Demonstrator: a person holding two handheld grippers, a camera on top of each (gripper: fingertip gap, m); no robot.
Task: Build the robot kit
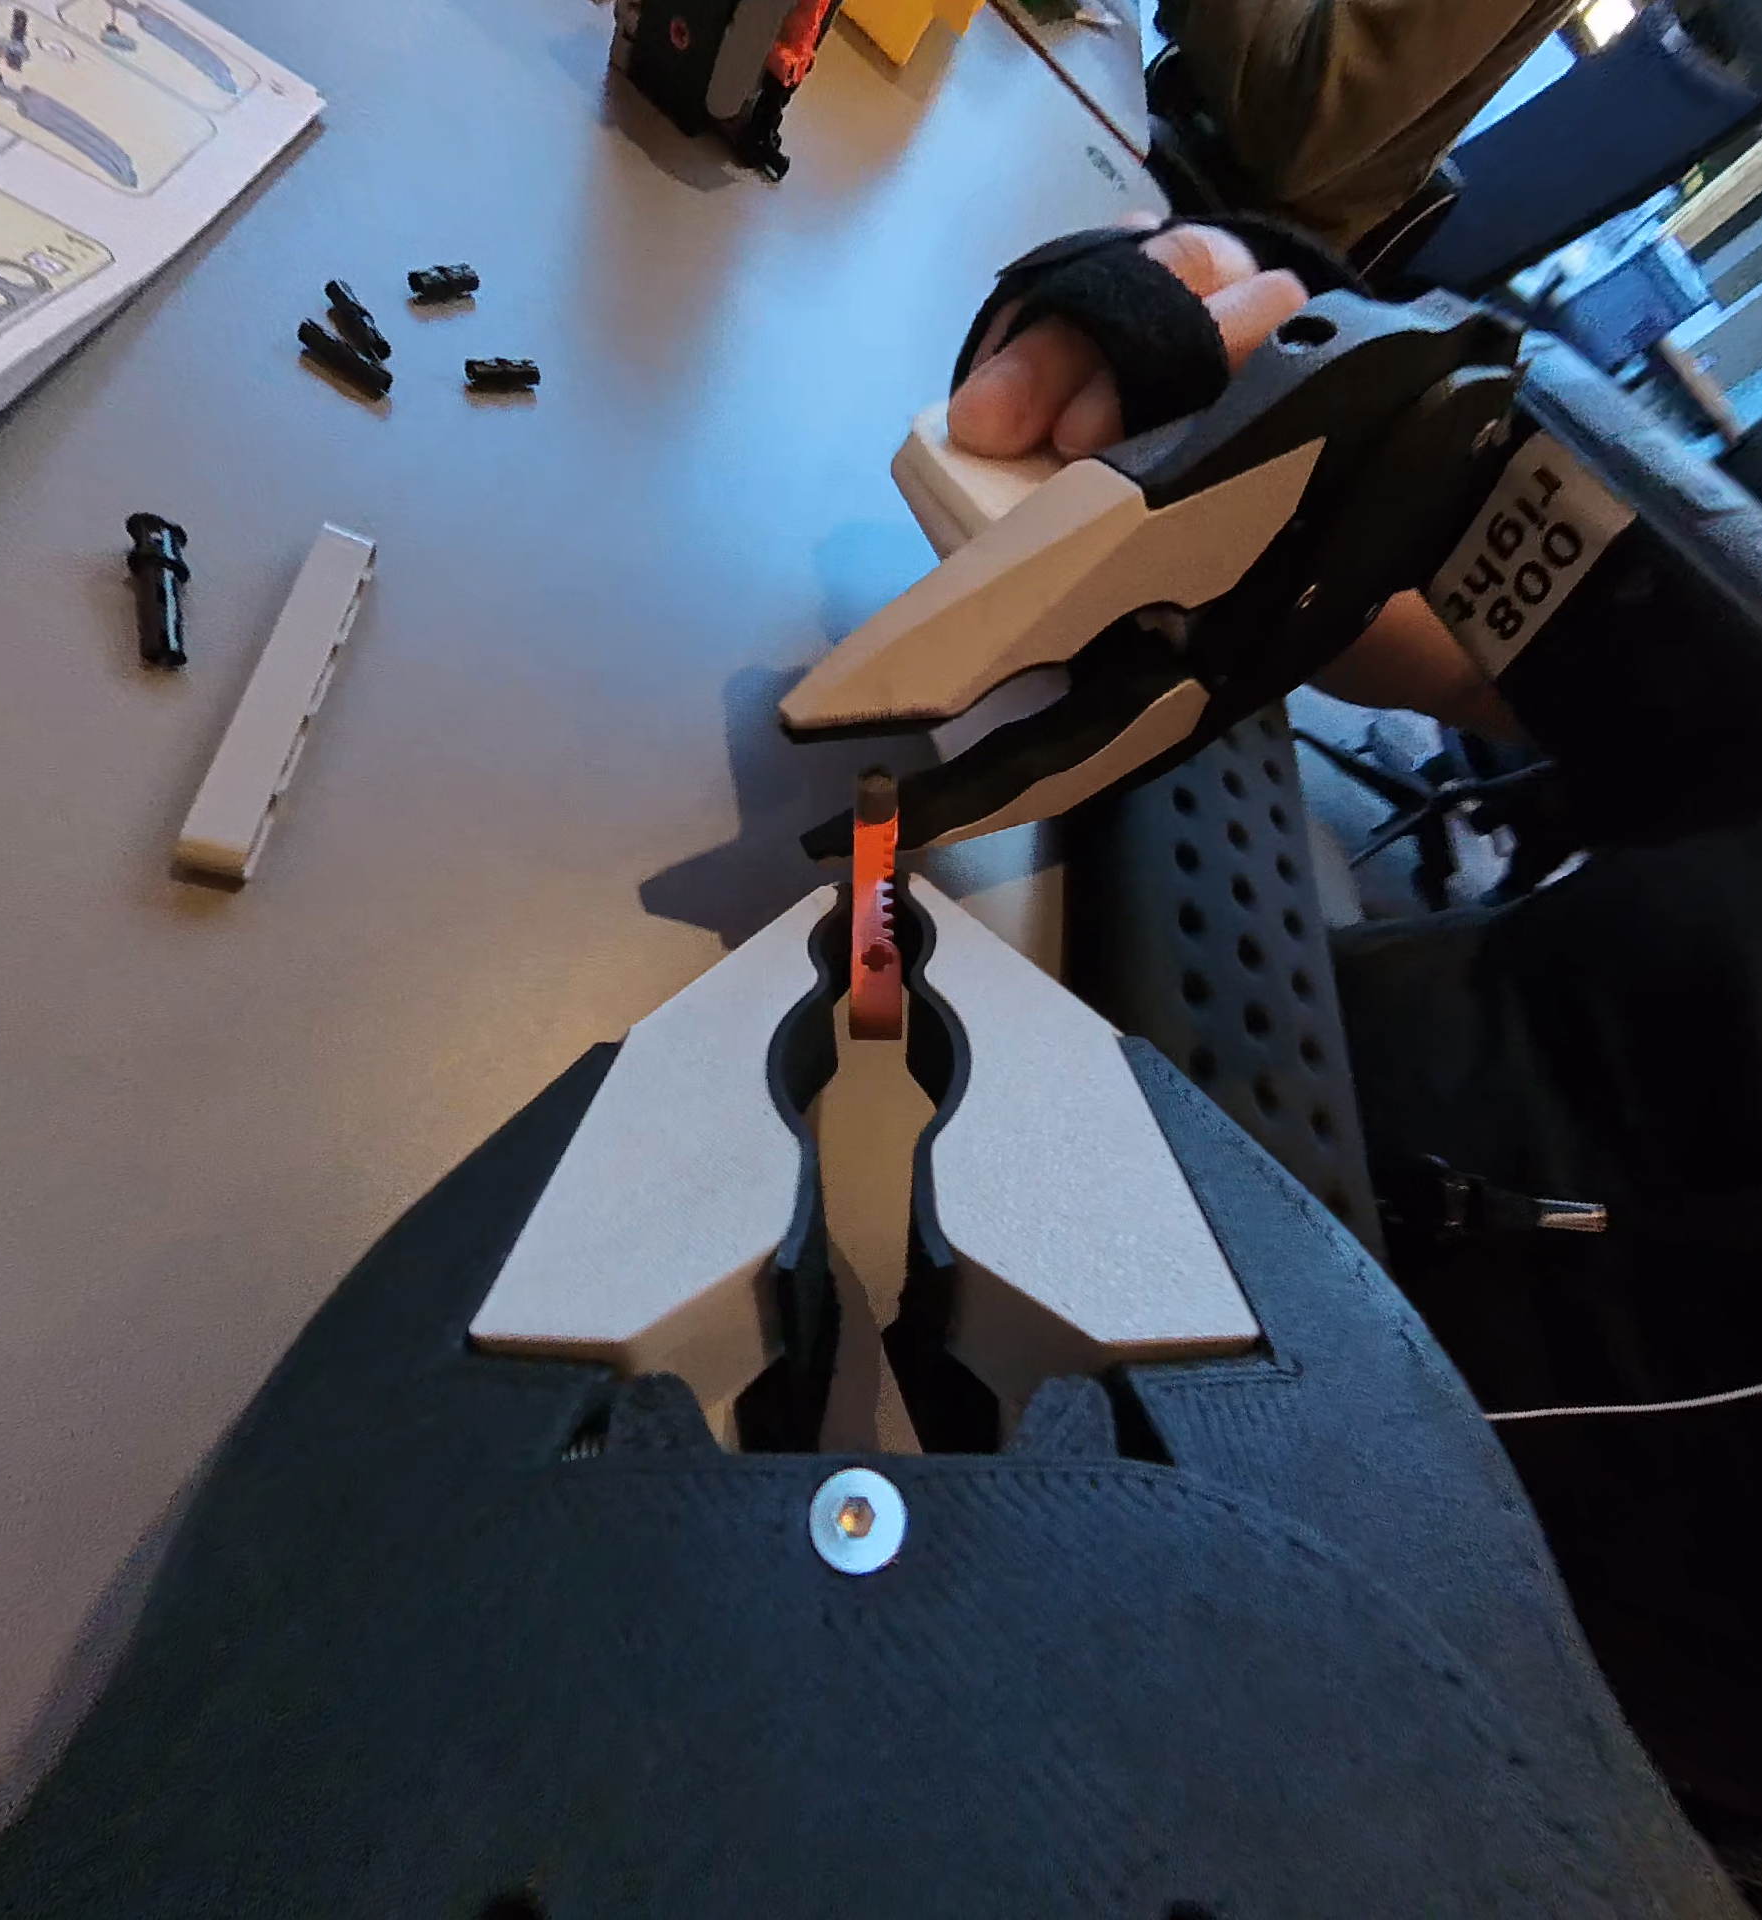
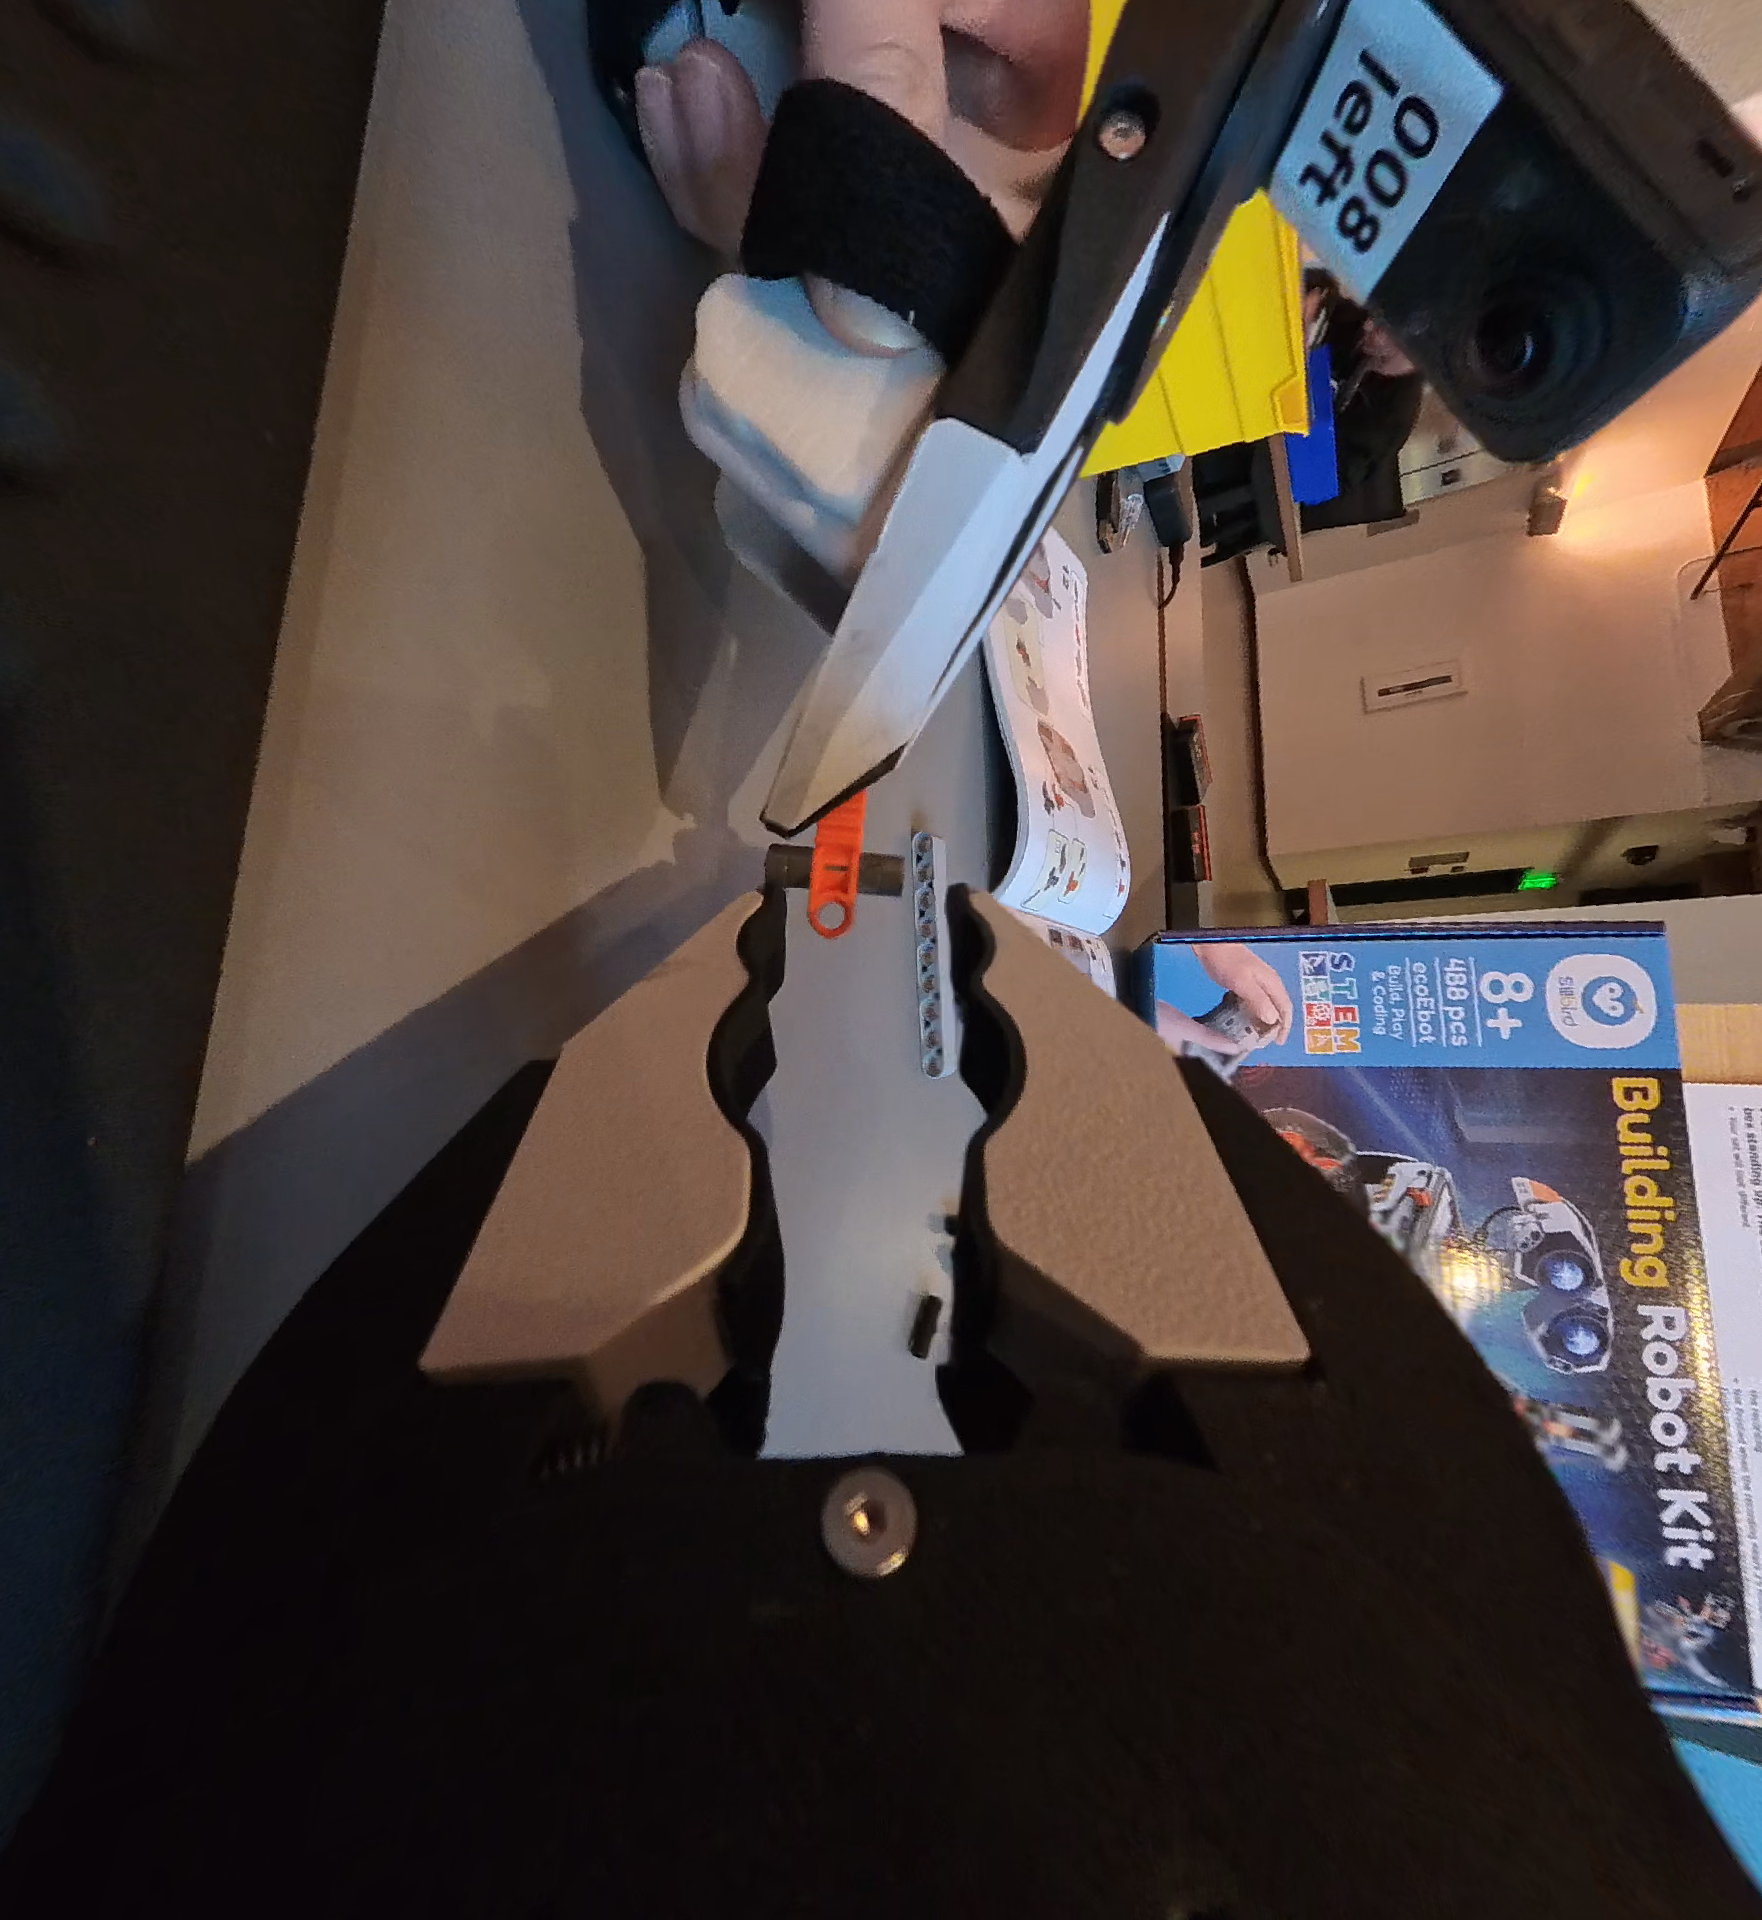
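My left gripper (image 1: 874,902) is shut on an orange toothed piece (image 1: 874,940) and holds it upright above the grey table (image 1: 565,644). A dark grey pin (image 1: 875,795) sits at the piece's top end. My right gripper (image 1: 815,781) comes in from the right with its fingers apart, one on each side of the pin. In the right wrist view the pin (image 2: 882,871) crosses through the orange piece (image 2: 835,878) just beyond my right gripper (image 2: 864,899); one fingertip (image 2: 765,914) is at the pin's end. The left gripper (image 2: 804,821) reaches down from above.
A grey beam (image 1: 279,696) and several black pins (image 1: 347,338) lie on the table, one black pin (image 1: 160,587) apart. An instruction booklet (image 1: 56,156) is far left, a black and orange model (image 1: 721,73) at the back. A kit box (image 2: 1459,1247) and a perforated chair back (image 1: 1230,935) stand nearby. Only a small space, under 4 cm, lies between the two pairs of fingers. The black pin (image 1: 160,587) sits 10 cm or so from the ends of my right fingers.
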